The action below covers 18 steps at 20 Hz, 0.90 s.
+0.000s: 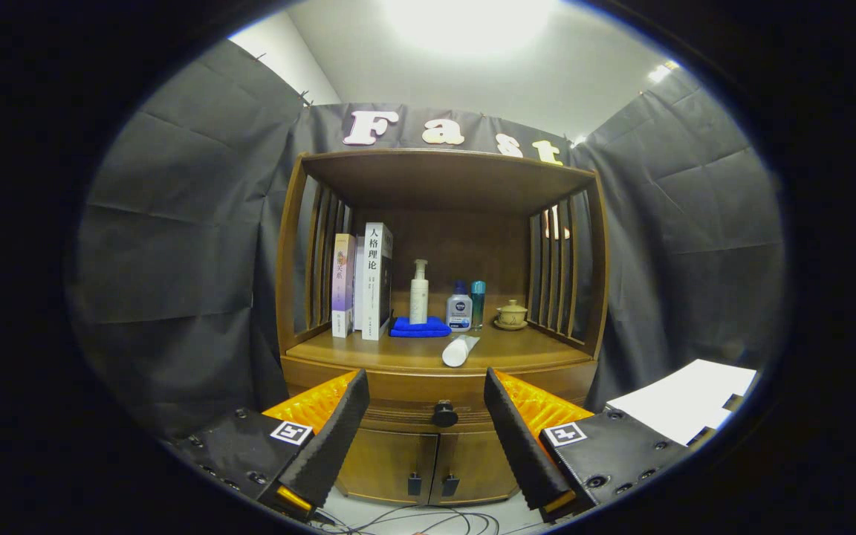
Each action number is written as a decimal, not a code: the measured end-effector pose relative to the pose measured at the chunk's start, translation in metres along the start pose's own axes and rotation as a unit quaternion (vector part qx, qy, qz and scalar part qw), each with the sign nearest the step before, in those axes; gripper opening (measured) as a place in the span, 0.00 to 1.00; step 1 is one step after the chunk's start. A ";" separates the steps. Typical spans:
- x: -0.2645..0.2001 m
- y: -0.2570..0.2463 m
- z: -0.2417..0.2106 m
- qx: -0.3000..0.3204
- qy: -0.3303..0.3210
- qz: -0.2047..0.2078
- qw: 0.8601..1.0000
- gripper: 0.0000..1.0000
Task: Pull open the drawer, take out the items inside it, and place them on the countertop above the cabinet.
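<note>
Gripper [428, 394] wide open, holding nothing, short of the cabinet; drawer [406, 388] shut, its dark knob [444, 414] between the fingers. White tube [459, 349] lies at the countertop's [368, 351] front edge; contents of drawer apparently hidden.

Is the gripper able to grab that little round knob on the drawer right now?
Probably yes. The gripper is open, with the drawer knob showing in the gap between its fingers and nothing in front of it. The drawer looks shut, and the fingers are not touching the knob yet.
</note>
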<state>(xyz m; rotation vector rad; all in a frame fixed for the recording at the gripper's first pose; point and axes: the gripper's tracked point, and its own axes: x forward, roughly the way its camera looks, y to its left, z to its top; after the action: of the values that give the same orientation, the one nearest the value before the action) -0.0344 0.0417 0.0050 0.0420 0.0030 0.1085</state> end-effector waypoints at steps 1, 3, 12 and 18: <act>-0.001 -0.001 0.001 -0.002 0.000 -0.001 1.000 0.98; -0.002 -0.001 0.004 -0.005 -0.002 -0.001 1.000 0.97; -0.005 -0.008 0.017 0.012 -0.016 -0.006 1.000 0.97; -0.004 -0.010 0.018 0.019 -0.017 -0.006 1.000 0.97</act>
<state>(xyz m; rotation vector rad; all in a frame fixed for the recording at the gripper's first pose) -0.0376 0.0307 0.0223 0.0808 -0.0281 0.0948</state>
